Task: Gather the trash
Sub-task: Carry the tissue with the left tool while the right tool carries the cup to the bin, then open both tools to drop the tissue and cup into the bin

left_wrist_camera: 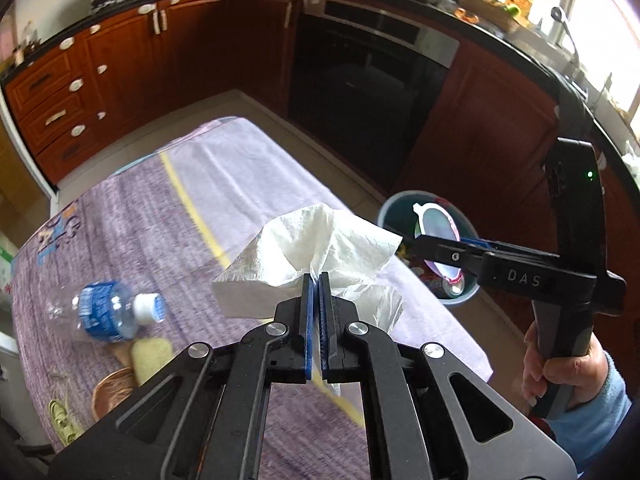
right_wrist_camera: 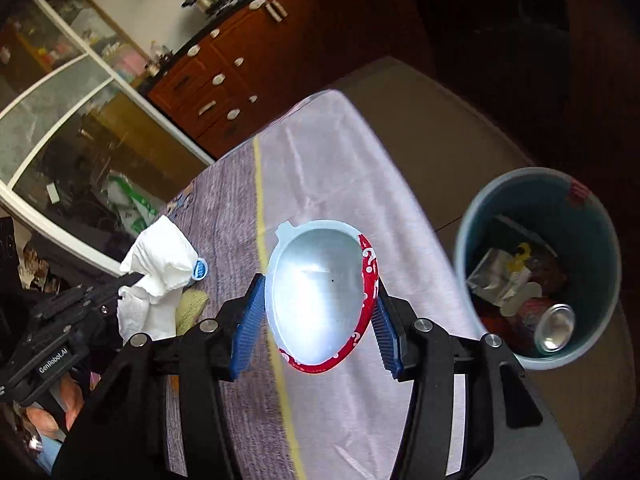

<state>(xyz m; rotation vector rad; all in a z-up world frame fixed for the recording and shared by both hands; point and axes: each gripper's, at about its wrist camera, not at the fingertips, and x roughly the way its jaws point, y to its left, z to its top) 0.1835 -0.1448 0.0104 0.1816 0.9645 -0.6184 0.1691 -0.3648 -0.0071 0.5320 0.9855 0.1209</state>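
Observation:
My left gripper (left_wrist_camera: 319, 280) is shut on a crumpled white paper napkin (left_wrist_camera: 320, 240), which it holds above the purple tablecloth (left_wrist_camera: 160, 220). The same napkin (right_wrist_camera: 160, 256) shows at the left of the right wrist view, in the left gripper (right_wrist_camera: 130, 279). My right gripper (right_wrist_camera: 319, 286) is shut on an egg-shaped plastic shell (right_wrist_camera: 316, 292), pale blue inside and red outside, with a pad against each side. In the left wrist view that shell (left_wrist_camera: 438, 226) hangs over the blue-grey bin (left_wrist_camera: 386, 210). The bin (right_wrist_camera: 600, 240) stands on the floor by the table's right edge.
A clear water bottle (left_wrist_camera: 108, 312) with a blue label lies on the cloth, near a yellow sponge (left_wrist_camera: 152, 354) and a wicker basket (left_wrist_camera: 112, 390). Inside the bin lie a can (right_wrist_camera: 554, 328) and wrappers. A person's hand (left_wrist_camera: 560, 368) grips the right tool. Wooden cabinets and an oven stand beyond.

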